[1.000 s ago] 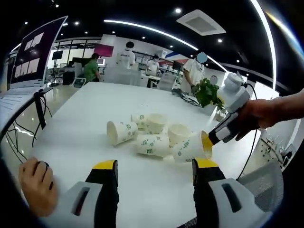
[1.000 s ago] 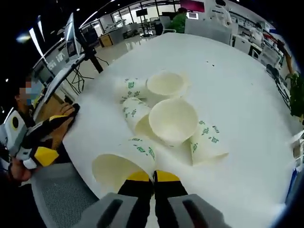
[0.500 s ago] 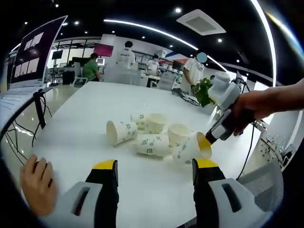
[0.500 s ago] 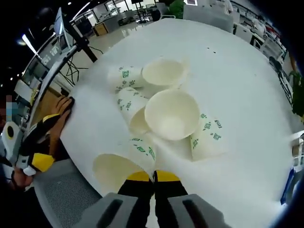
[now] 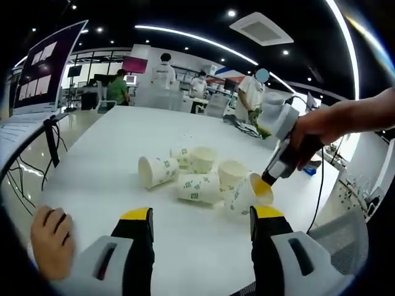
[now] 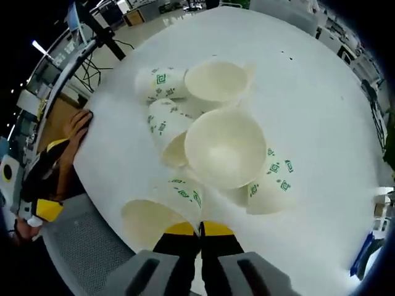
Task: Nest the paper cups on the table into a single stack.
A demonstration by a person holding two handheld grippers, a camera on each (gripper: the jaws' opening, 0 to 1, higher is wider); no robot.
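White table (image 5: 117, 142) under office lights, with a cluster of paper cups near its middle. In the left gripper view: one cup lying on its side (image 5: 157, 171), mouth toward the camera's left; an upright cup (image 5: 202, 159) just behind it; another on its side (image 5: 199, 188) in front; an upright one (image 5: 231, 172) to the right. All empty, as far as can be seen.

Right gripper (image 5: 266, 182) reaching in from the right of that view, clenched on the rim of a tilted cup (image 5: 245, 193) just beside the cluster. Same grip in the right gripper view: yellow-tipped jaws pressed together at the bottom, right gripper (image 6: 199, 229), pinching the wall of the held cup (image 6: 162, 213), its empty mouth facing the camera. Beyond it a wide upright cup (image 6: 226, 148) touching a sideways cup (image 6: 165, 130), a further upright one (image 6: 218, 82) and a sideways one (image 6: 159, 84) behind, plus one lying to the right (image 6: 271, 185).

Left gripper (image 5: 199, 219) released, jaws wide apart, nothing between them, hovering short of the cups. A bare hand (image 5: 52, 240) resting at the table's near edge, also visible in the right gripper view (image 6: 75, 128).

People standing (image 5: 251, 91) at the far end; a screen (image 5: 43, 68) off to the left; a mesh chair (image 6: 92, 253) beside the table edge.
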